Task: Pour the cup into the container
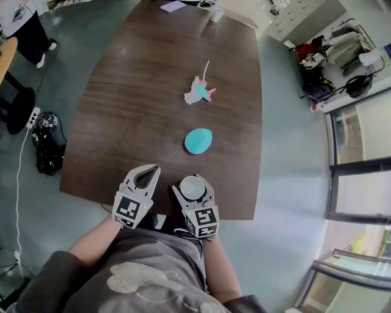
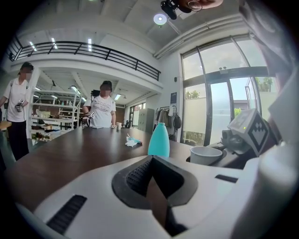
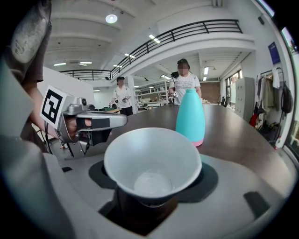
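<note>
A white paper cup [image 3: 152, 163] stands upright between the jaws of my right gripper [image 1: 193, 185], which is shut on it near the table's front edge; a little clear liquid lies at its bottom. The teal bottle-shaped container [image 1: 198, 140] stands on the brown table [image 1: 122, 122] just beyond the cup, and it also shows in the left gripper view [image 2: 159, 139] and in the right gripper view [image 3: 190, 116]. My left gripper [image 1: 148, 172] hovers to the left of the cup, shut with nothing in it. From its own view the cup [image 2: 205, 154] is at the right.
A small pink, white and teal toy [image 1: 199, 92] lies farther along the table. Papers [image 1: 172, 6] and a small cup [image 1: 217, 13] sit at the far end. Two people stand beyond the table. A black bag [image 1: 47, 143] lies on the floor at the left.
</note>
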